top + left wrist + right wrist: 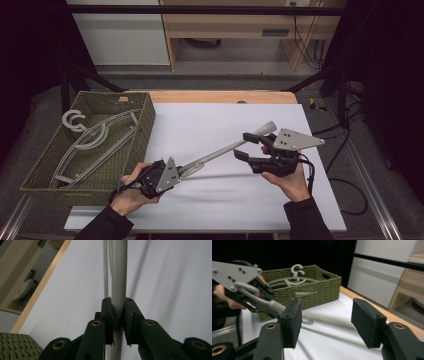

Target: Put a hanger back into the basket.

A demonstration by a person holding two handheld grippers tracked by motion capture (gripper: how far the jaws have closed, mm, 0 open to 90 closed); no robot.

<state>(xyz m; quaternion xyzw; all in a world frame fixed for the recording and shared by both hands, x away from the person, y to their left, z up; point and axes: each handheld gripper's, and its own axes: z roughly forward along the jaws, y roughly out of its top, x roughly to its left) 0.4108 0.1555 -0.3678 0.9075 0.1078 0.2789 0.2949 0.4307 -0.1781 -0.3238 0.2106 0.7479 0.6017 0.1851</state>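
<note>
White-topped table with one woven basket on it

The table (225, 125) has a plain white top and a light wooden edge along its far side, at the upper centre of the high view. A green woven basket (142, 127) sits at the left of the frame, overhanging the table's left edge. Pale grey hangers (87, 137) lie inside it, their hooks toward its upper left corner.

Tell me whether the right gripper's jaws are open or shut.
Open. In its own view the right gripper shows a wide gap between its pads; the hanger passes beyond them, clamped in the left gripper.
</note>
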